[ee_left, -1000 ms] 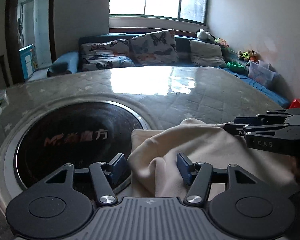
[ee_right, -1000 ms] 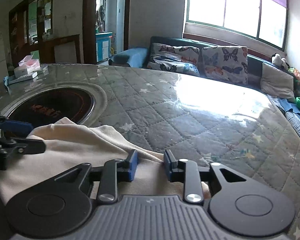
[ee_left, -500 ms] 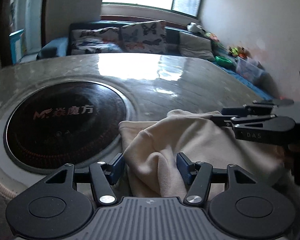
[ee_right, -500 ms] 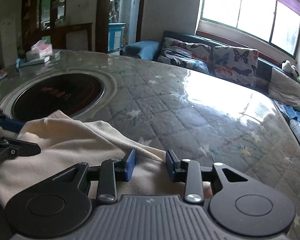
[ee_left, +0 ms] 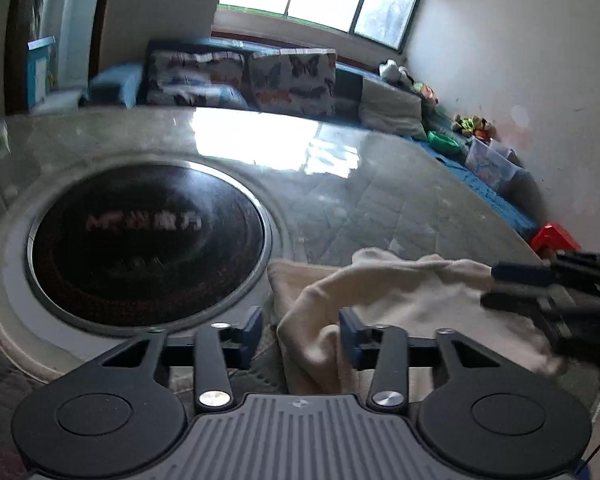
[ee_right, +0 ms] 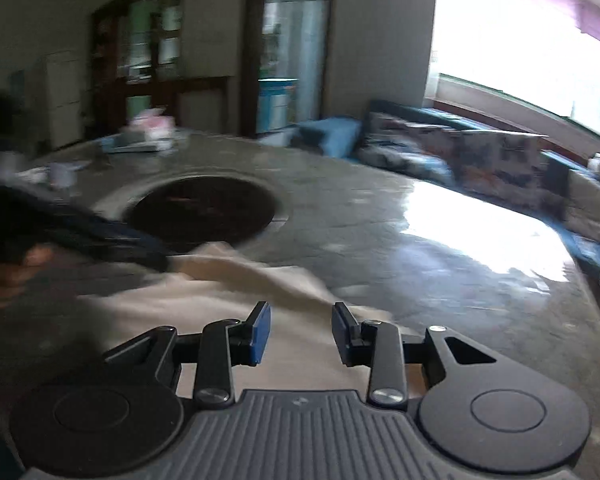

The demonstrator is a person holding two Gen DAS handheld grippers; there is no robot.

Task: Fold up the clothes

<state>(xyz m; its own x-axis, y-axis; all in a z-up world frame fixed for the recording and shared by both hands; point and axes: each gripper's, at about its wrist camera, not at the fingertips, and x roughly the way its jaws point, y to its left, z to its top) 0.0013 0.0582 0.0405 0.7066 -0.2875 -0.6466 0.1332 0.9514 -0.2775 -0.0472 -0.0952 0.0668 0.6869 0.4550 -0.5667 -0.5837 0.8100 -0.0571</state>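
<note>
A cream garment [ee_left: 400,300] lies bunched on the grey quilted table [ee_left: 380,192], just right of a round black hotplate [ee_left: 148,236]. My left gripper [ee_left: 300,332] is open, its blue pads either side of a fold of the cloth, not pinching it. My right gripper [ee_right: 300,332] is open above the same cream garment [ee_right: 236,296], jaws wide apart. It shows from the side in the left wrist view [ee_left: 512,284] at the garment's right end. The left gripper shows blurred at the left of the right wrist view [ee_right: 112,244].
The hotplate [ee_right: 204,208] is set in a pale ring. A tissue box and small items [ee_right: 140,140] sit at the table's far left. A sofa with butterfly cushions [ee_left: 244,80] runs behind the table. A red stool [ee_left: 554,236] stands by the right wall.
The right gripper has opened wider, lifted and swung left, its view now blurred. The left gripper pulled back a little; the cloth fold still lies between its pads.
</note>
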